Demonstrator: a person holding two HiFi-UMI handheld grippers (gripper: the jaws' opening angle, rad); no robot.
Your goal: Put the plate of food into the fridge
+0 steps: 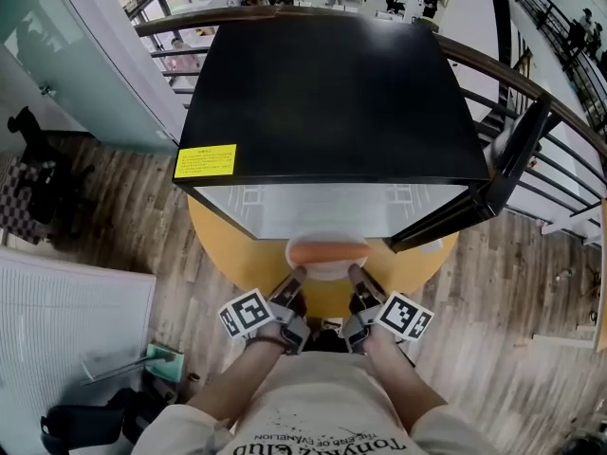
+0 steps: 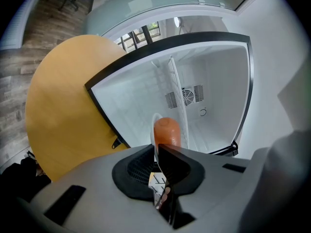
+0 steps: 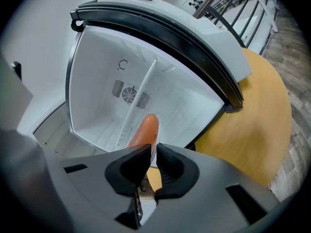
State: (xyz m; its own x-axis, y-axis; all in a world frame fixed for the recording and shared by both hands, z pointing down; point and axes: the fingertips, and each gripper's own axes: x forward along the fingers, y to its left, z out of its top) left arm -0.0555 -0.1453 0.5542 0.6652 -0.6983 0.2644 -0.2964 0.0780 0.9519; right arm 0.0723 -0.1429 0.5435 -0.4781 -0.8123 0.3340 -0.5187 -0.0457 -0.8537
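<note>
A white plate [image 1: 327, 269] carrying an orange sausage [image 1: 327, 251] hangs at the mouth of the open black fridge [image 1: 322, 93]. My left gripper [image 1: 296, 278] is shut on the plate's left rim and my right gripper [image 1: 356, 275] on its right rim. In the left gripper view the plate [image 2: 156, 130] shows edge-on between the jaws of the left gripper [image 2: 158, 152], with the sausage [image 2: 167, 130] beyond. The right gripper view shows the sausage [image 3: 145, 130] ahead of the right gripper [image 3: 151, 152], facing the white fridge interior [image 3: 97, 106].
The fridge stands on a round yellow table [image 1: 218, 240]; its door [image 1: 484, 188] swings open at the right. Inside are a thin shelf [image 2: 177, 101] and a fan vent [image 2: 187, 96]. A curved railing [image 1: 560, 112] runs behind. A white board [image 1: 66, 320] lies on the wooden floor.
</note>
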